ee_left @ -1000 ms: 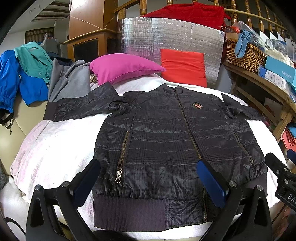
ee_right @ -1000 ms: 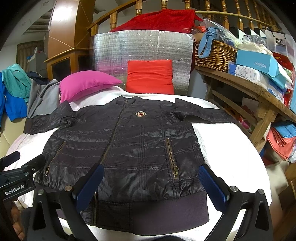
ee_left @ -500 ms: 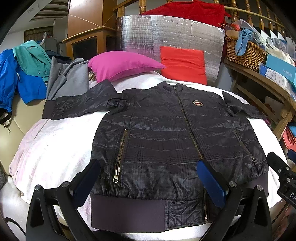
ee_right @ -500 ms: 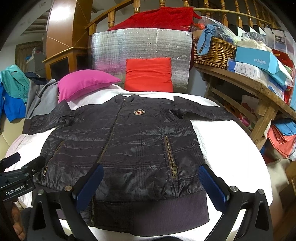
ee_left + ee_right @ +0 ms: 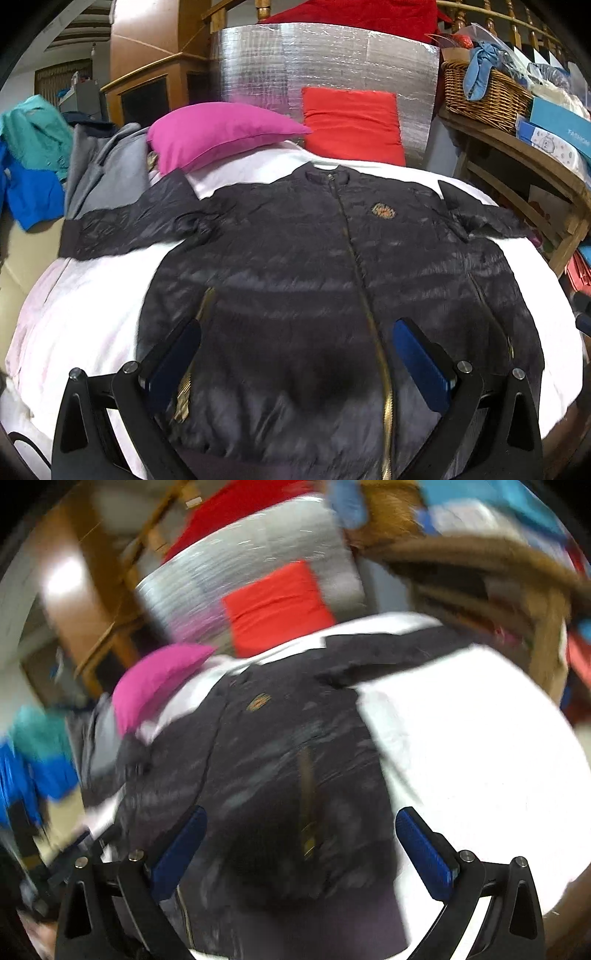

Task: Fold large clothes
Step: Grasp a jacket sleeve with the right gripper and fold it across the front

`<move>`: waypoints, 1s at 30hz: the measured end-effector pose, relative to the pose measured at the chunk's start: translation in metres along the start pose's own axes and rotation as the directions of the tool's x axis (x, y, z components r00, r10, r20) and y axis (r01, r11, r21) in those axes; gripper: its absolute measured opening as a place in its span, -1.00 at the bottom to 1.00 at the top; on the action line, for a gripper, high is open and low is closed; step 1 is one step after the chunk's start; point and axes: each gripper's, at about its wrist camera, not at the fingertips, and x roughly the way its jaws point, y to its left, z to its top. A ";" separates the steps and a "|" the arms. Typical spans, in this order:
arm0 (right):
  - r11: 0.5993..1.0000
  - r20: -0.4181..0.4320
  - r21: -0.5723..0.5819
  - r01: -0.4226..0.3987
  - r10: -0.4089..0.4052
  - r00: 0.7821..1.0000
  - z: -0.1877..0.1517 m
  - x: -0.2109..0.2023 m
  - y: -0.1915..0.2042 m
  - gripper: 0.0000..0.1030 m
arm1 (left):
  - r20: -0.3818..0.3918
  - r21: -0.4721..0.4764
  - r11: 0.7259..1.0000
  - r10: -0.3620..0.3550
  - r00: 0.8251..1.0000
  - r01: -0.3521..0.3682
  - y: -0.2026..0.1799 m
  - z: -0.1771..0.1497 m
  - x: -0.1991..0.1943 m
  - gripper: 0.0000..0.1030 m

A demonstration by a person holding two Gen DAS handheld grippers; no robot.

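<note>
Left wrist view: the left claw (image 5: pixel 295 363) is spread wide and grips nothing. The jacket (image 5: pixel 332 280) lies flat, front up, on the white bed (image 5: pixel 92 306), directly below and ahead of the fingers; its zip (image 5: pixel 364 295) runs just inside the right finger. A pink pillow (image 5: pixel 218 133) sits far ahead.

Right wrist view, blurred and tilted: the right claw (image 5: pixel 301 843) is equally wide and empty over the jacket's hem (image 5: pixel 280 812).

"FASHION" in pale letters on the side of a blue box (image 5: pixel 561 123), on the wooden shelf (image 5: pixel 517 147) at right. Orange badge (image 5: pixel 383 211) on the jacket (image 5: pixel 295 280) chest too blurred to read. Nothing legible in the right wrist view.
</note>
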 end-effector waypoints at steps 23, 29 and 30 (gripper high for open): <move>0.837 -0.046 0.520 0.170 -0.172 0.984 0.229 0.227 -0.243 0.37 | -0.091 -0.121 0.991 -0.074 0.993 0.063 -0.006 0.022 0.151 1.00; 0.880 -0.076 0.327 0.345 -0.339 0.938 0.261 0.235 -0.206 -0.82 | -0.116 -0.138 0.988 -0.080 0.990 0.064 -0.007 0.022 0.156 1.00; 0.893 -0.046 0.286 0.348 -0.349 0.936 0.268 0.228 -0.192 -0.83 | -0.114 -0.143 0.988 -0.080 0.990 0.063 -0.007 0.022 0.155 1.00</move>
